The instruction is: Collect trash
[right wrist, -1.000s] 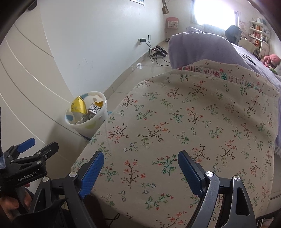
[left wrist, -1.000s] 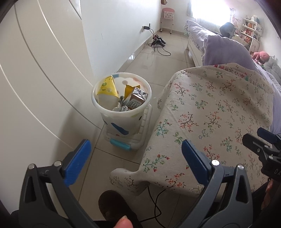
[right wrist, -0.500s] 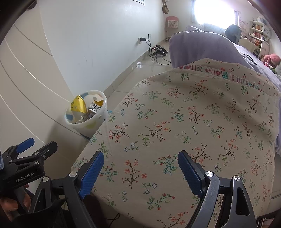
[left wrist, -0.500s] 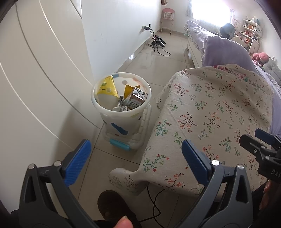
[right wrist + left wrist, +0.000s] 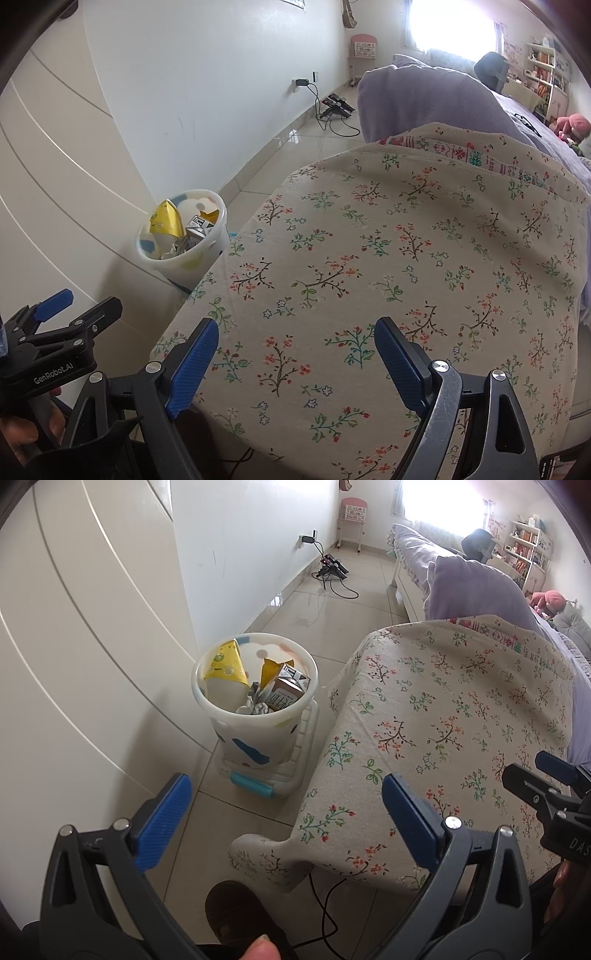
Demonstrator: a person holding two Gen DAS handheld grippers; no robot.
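Both grippers empty over a bare floral worktop, bin already holding the trash

The floral-covered worktop (image 5: pixel 406 258) fills most of the right view and shows no loose litter on its cloth; the white bin (image 5: pixel 258 734) stands on the tiled floor (image 5: pixel 332 627) off the worktop's left edge, near the wall, stuffed with a yellow wrapper (image 5: pixel 225 662) and a brown carton (image 5: pixel 286 696). The left gripper (image 5: pixel 284 812) hangs with fingers spread wide and nothing between them, the bin ahead and slightly left, so it is likely the nearer one. The right gripper (image 5: pixel 295 354) is likewise spread and empty above the cloth, bin well off to its left
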